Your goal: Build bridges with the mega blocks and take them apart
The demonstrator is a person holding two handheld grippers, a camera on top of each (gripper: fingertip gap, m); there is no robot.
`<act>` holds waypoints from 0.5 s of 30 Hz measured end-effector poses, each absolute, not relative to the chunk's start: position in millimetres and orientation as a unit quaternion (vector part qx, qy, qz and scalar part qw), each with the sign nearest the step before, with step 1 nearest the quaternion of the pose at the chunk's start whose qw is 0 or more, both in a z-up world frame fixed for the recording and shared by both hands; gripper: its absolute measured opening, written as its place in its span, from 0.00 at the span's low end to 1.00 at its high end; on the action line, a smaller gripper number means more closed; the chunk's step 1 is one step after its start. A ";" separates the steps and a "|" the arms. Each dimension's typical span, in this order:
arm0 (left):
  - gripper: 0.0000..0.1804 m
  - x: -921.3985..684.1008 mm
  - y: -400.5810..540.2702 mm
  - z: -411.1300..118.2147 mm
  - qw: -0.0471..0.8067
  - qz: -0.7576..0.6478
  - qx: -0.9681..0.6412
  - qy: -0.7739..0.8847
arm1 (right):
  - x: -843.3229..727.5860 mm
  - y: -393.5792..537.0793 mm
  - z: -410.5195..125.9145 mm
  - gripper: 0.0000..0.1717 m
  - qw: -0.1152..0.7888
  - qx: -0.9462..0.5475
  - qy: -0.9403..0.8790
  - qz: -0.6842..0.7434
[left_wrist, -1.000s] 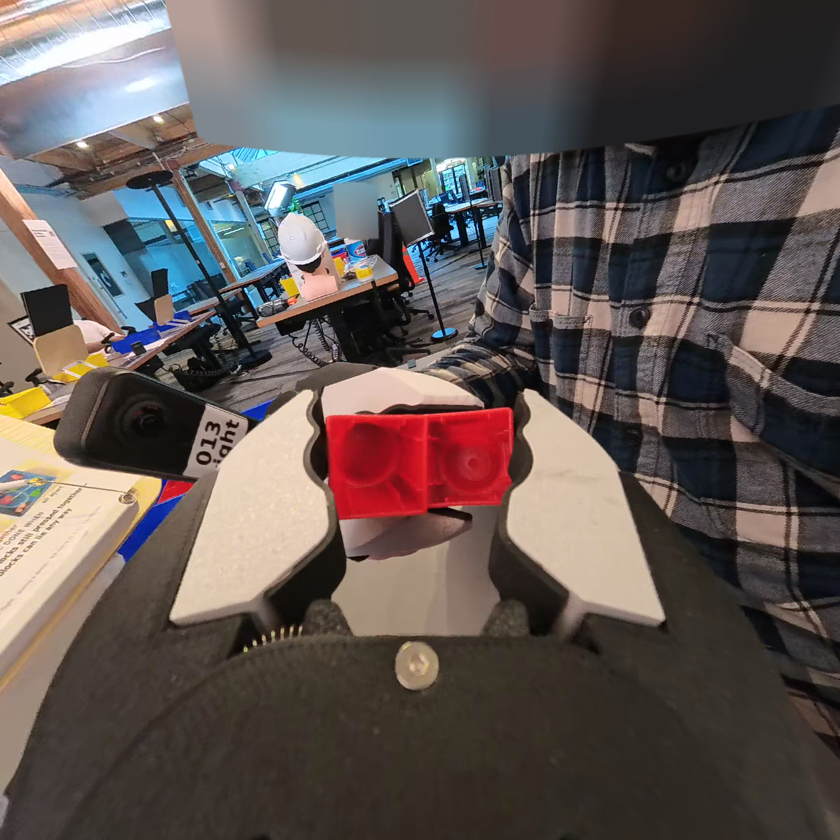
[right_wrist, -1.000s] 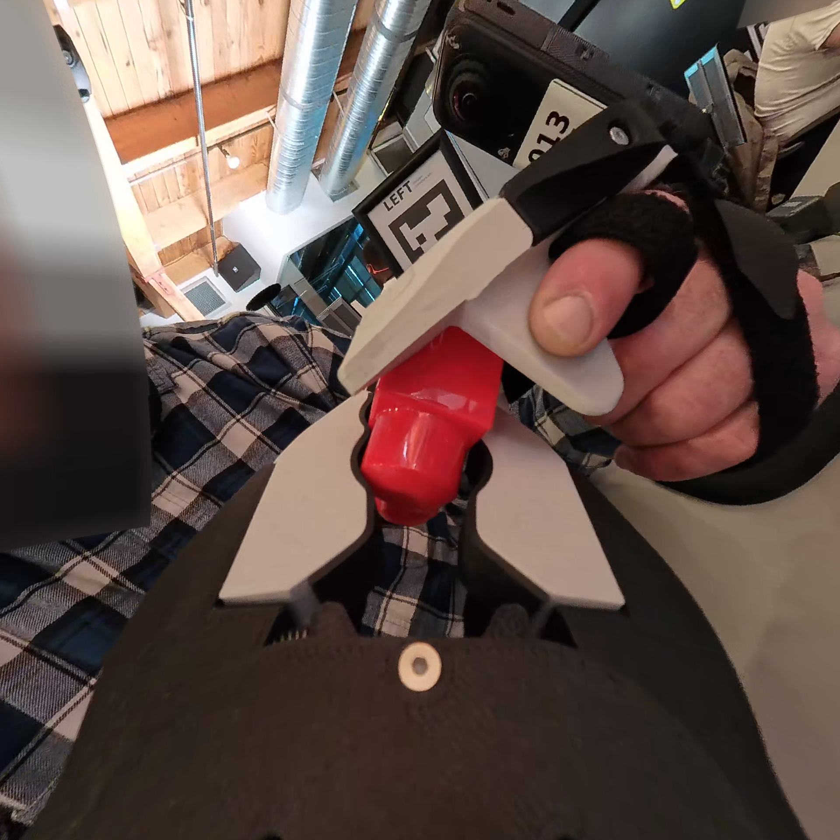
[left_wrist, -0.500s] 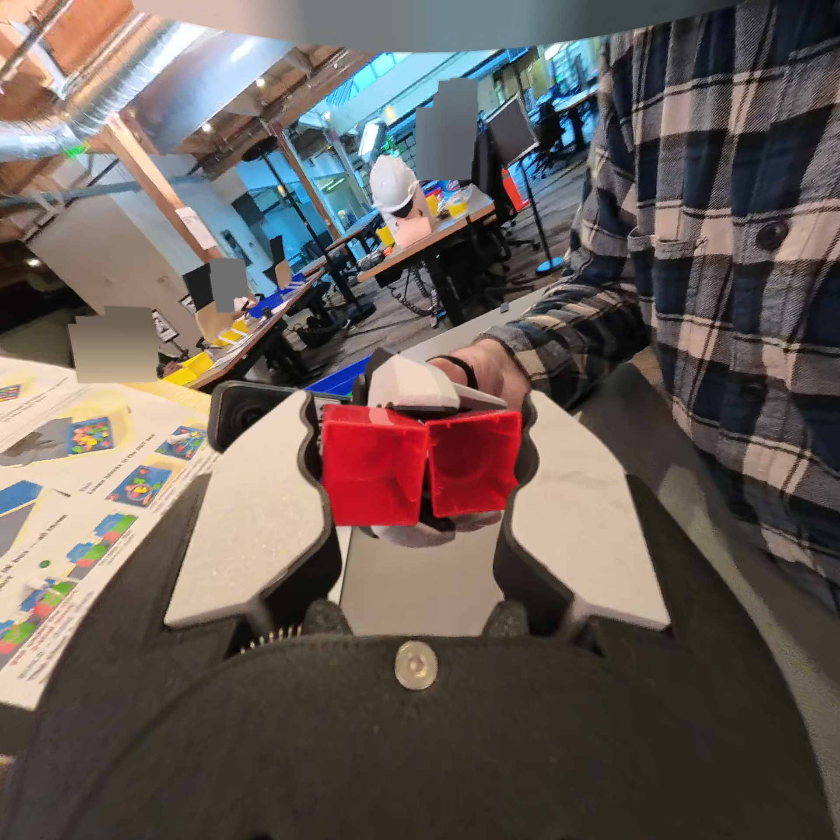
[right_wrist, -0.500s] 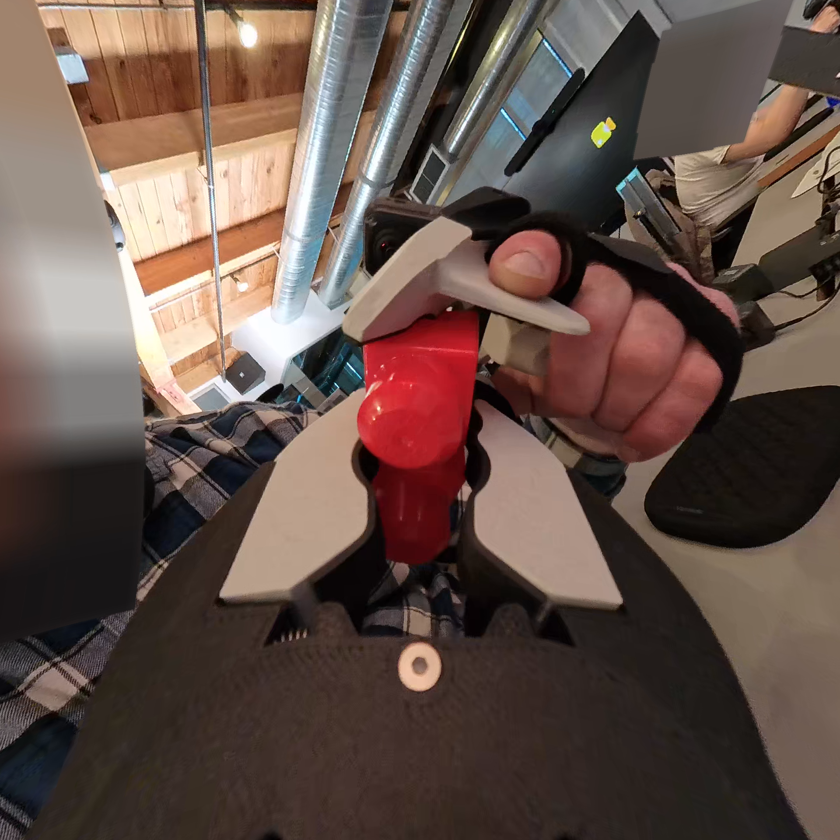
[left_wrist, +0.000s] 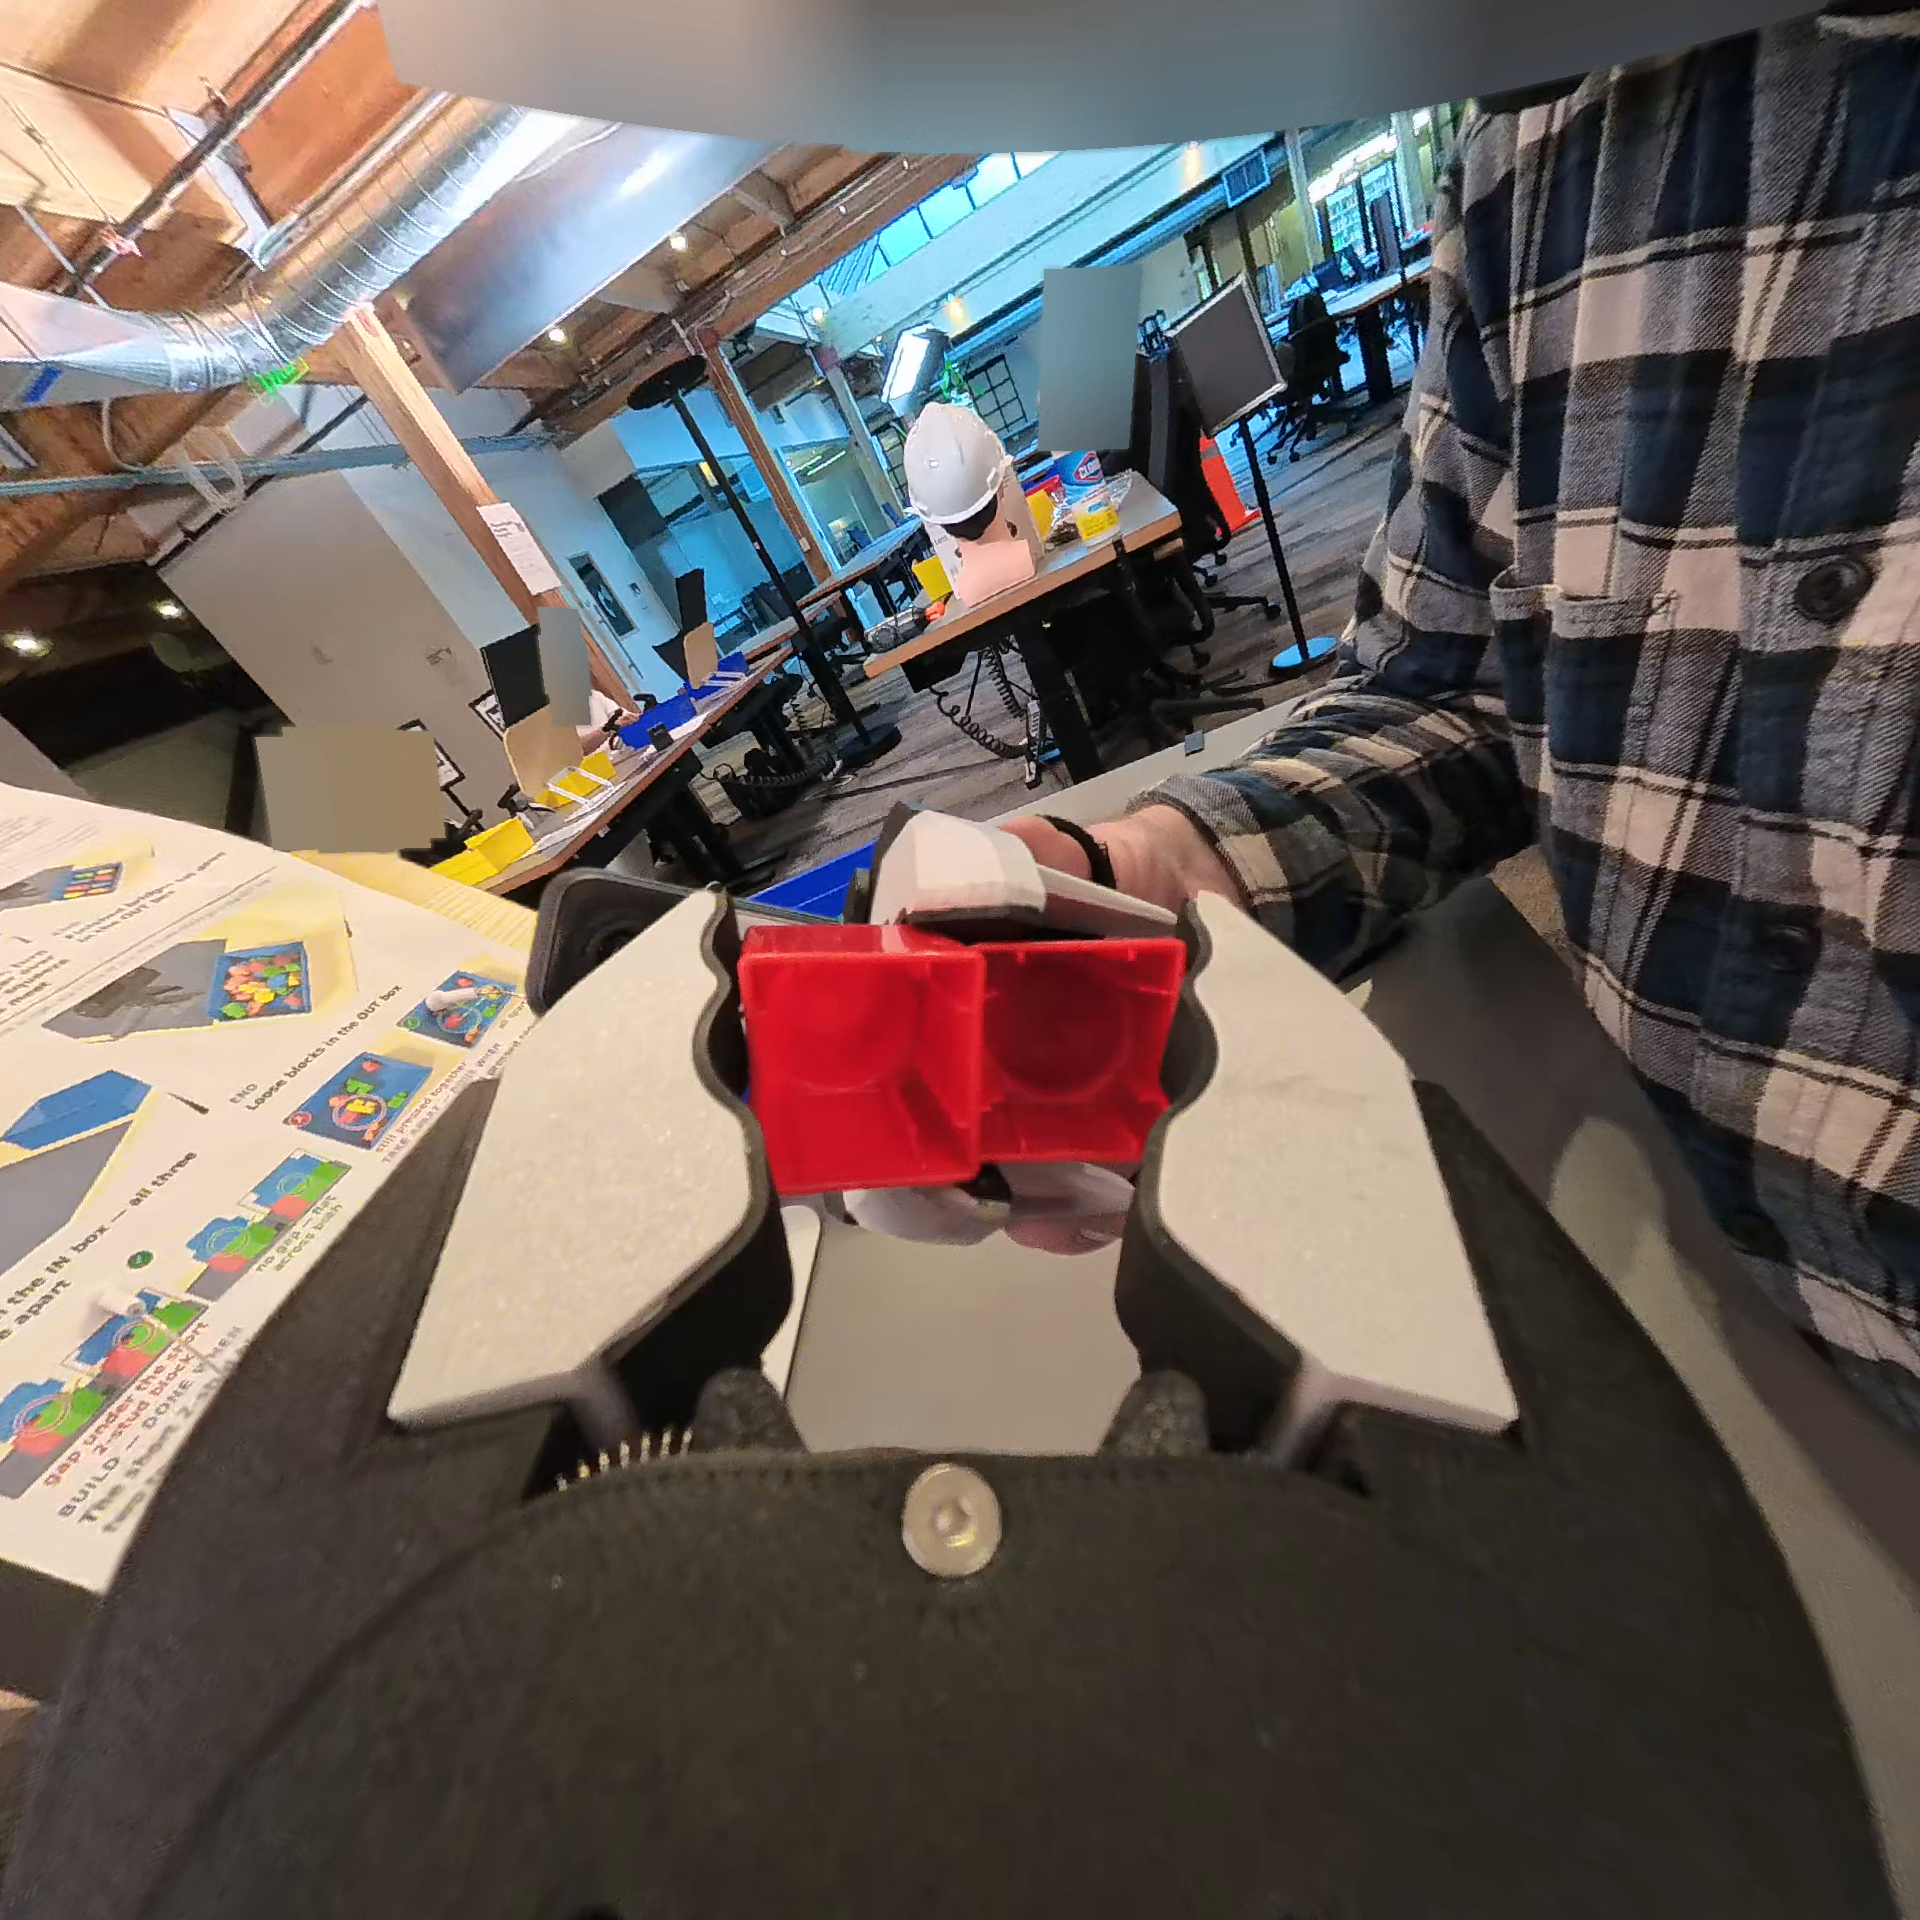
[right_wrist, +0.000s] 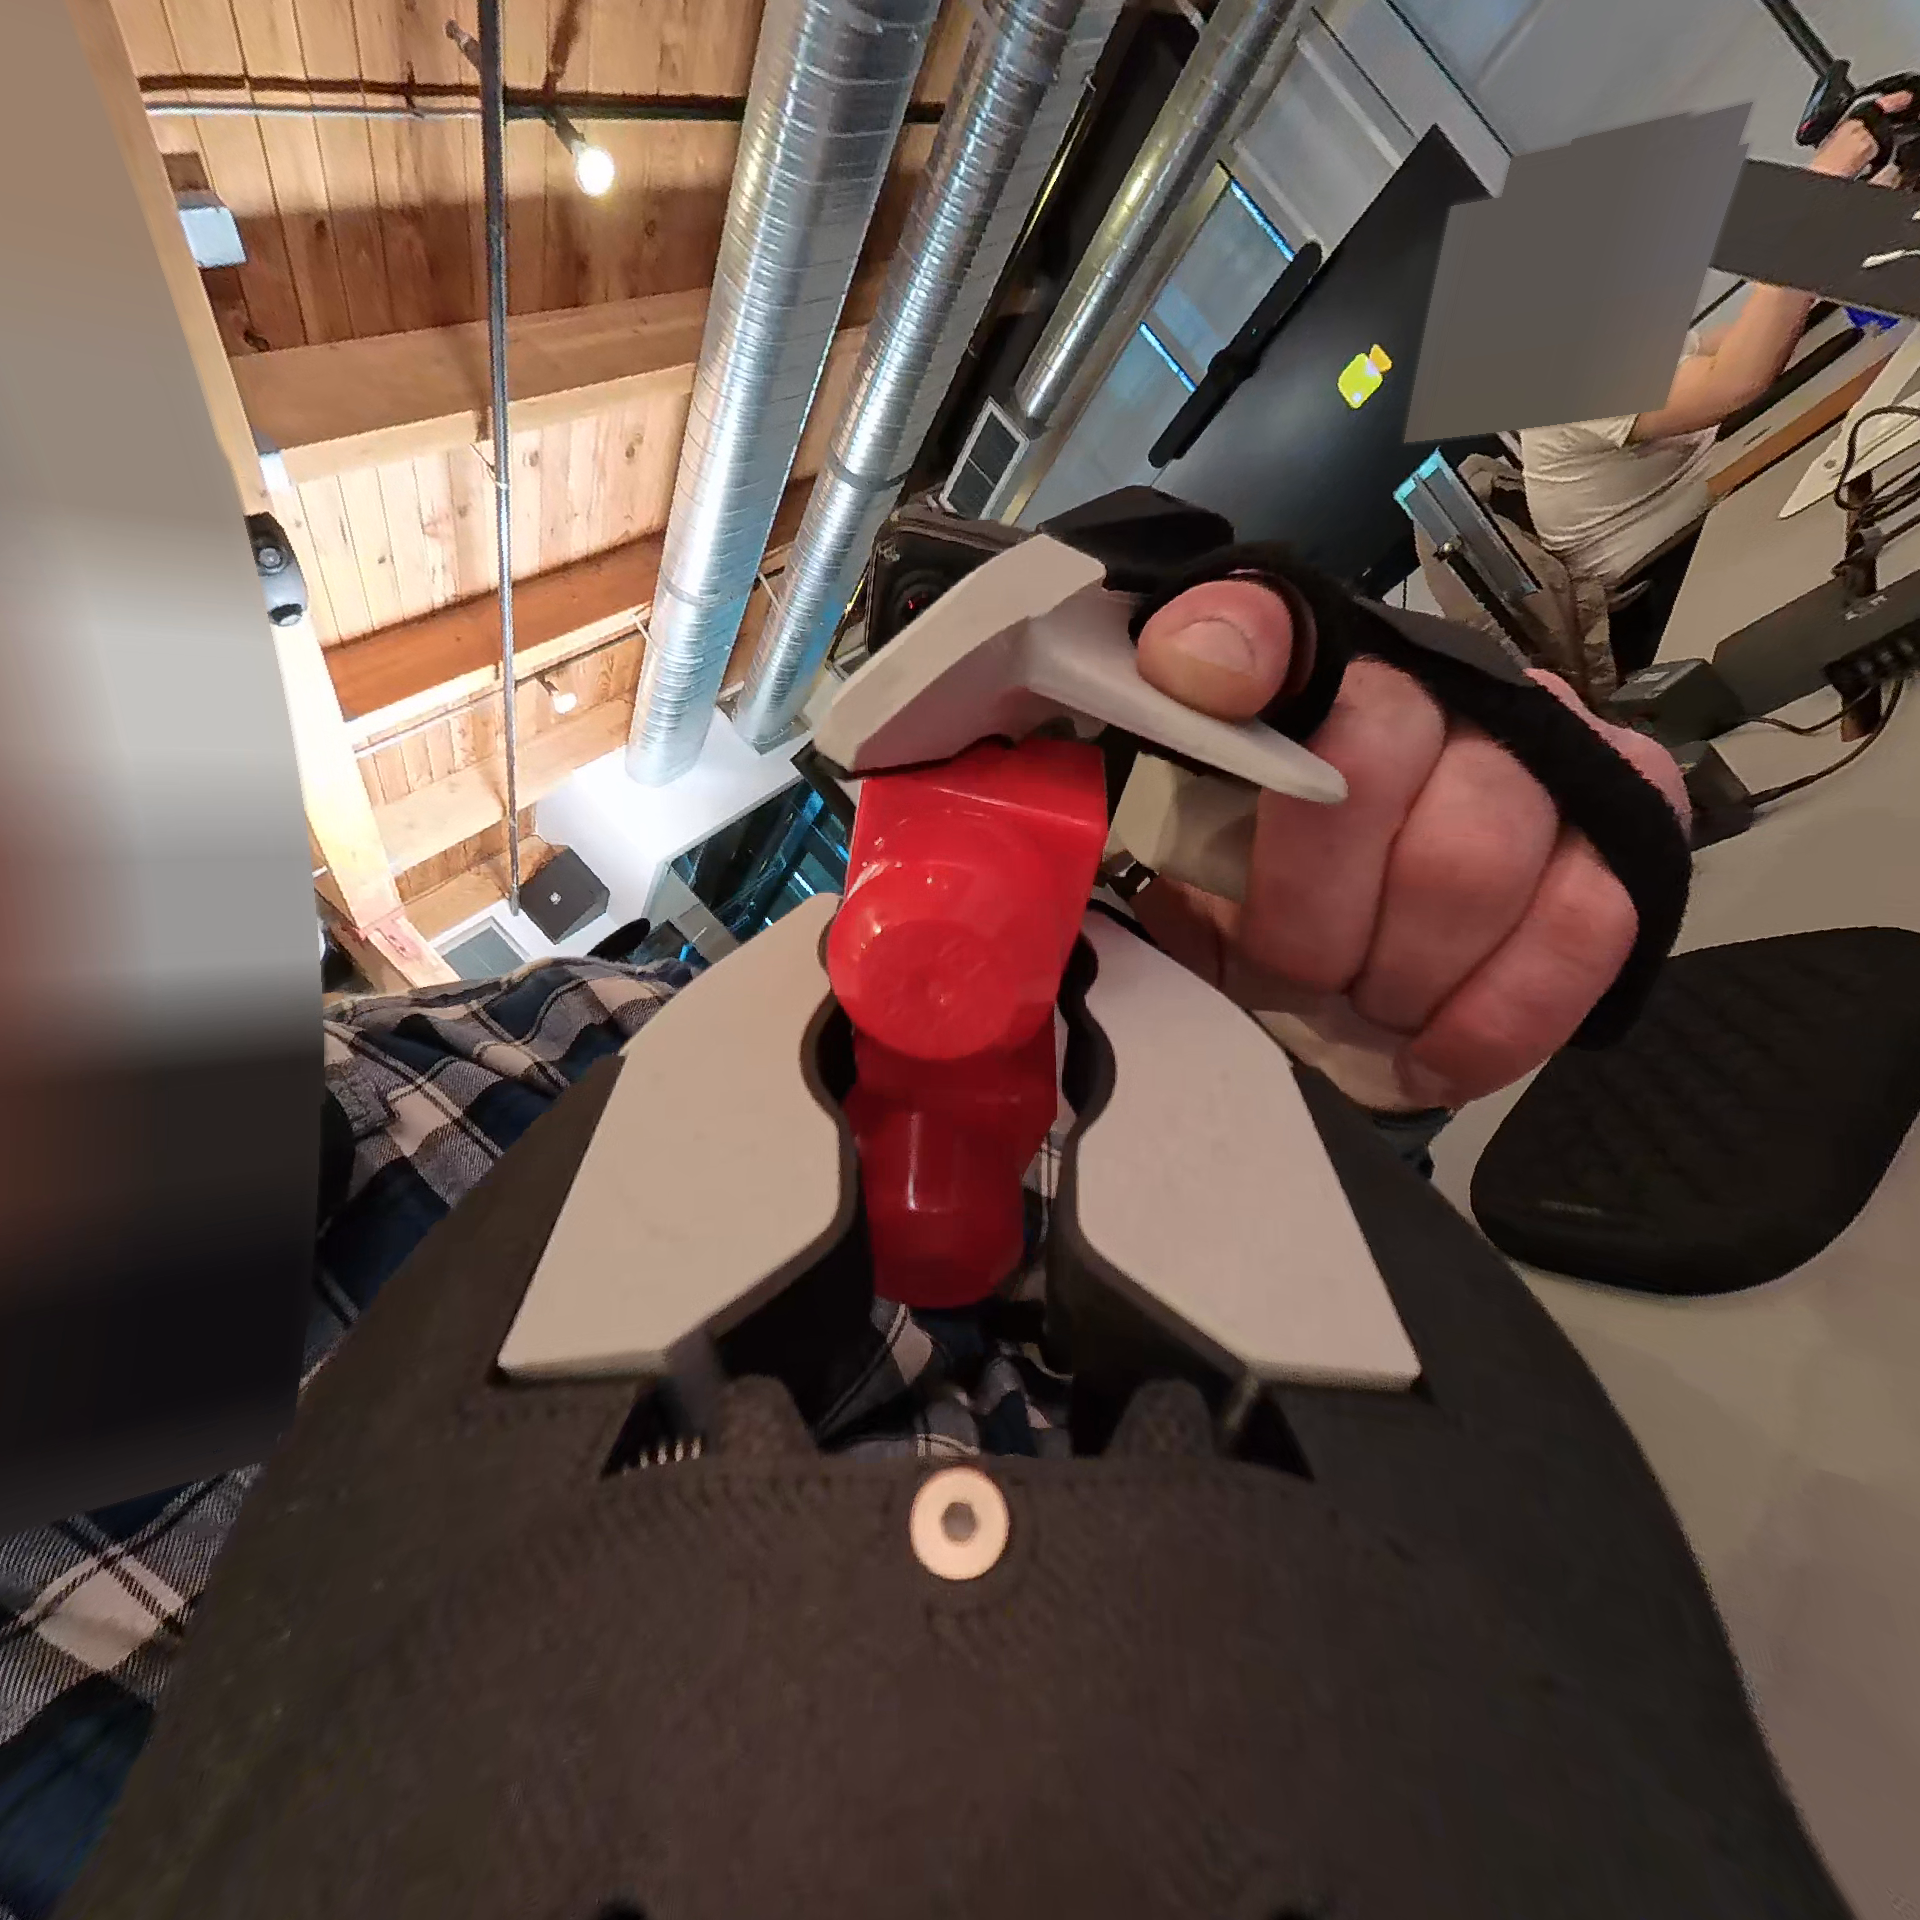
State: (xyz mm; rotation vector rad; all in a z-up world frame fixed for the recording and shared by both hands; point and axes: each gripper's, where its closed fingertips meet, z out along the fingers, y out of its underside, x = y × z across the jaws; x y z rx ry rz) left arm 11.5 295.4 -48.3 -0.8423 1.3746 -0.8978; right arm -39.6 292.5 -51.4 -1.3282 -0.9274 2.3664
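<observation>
Two red blocks are held in the air, side by side and at a slight angle to each other. In the left wrist view their hollow undersides face me, the left block [left_wrist: 862, 1060] and the right block [left_wrist: 1070, 1049]. My left gripper [left_wrist: 961, 987] is shut on the pair, one pad on each outer side. My right gripper [right_wrist: 956, 966] is shut on the nearer red block [right_wrist: 940, 1132]; the farther red block [right_wrist: 977, 862] sits at its fingertips. The right gripper's fingers [left_wrist: 966, 873] show above and below the blocks. A left finger [right_wrist: 956, 665] rests on the farther block.
A printed instruction sheet [left_wrist: 208, 1091] lies on the left of the grey table [left_wrist: 935, 1351]. A person in a plaid shirt [left_wrist: 1662, 727] stands close on the right. A blue bin [left_wrist: 821, 883] sits behind the grippers. A black chair seat [right_wrist: 1714, 1122] is at the right. Only a small space, under 4 cm, lies between the two pairs of fingers.
Both grippers, still holding the red blocks, have swung away from the shirt towards the table and sheet. The two blocks have tilted further apart at their joint.
</observation>
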 end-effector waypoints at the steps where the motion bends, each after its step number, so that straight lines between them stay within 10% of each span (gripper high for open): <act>1: 0.43 11.7 297.1 -48.8 0.607 -0.385 -0.366 0.591 | -39.5 295.0 -51.6 0.22 0.142 -0.460 -0.314 0.818; 15: 0.43 6.3 301.2 -40.8 0.642 -0.374 -0.363 0.562 | -13.1 299.3 -63.8 0.20 0.147 -0.458 -0.303 0.823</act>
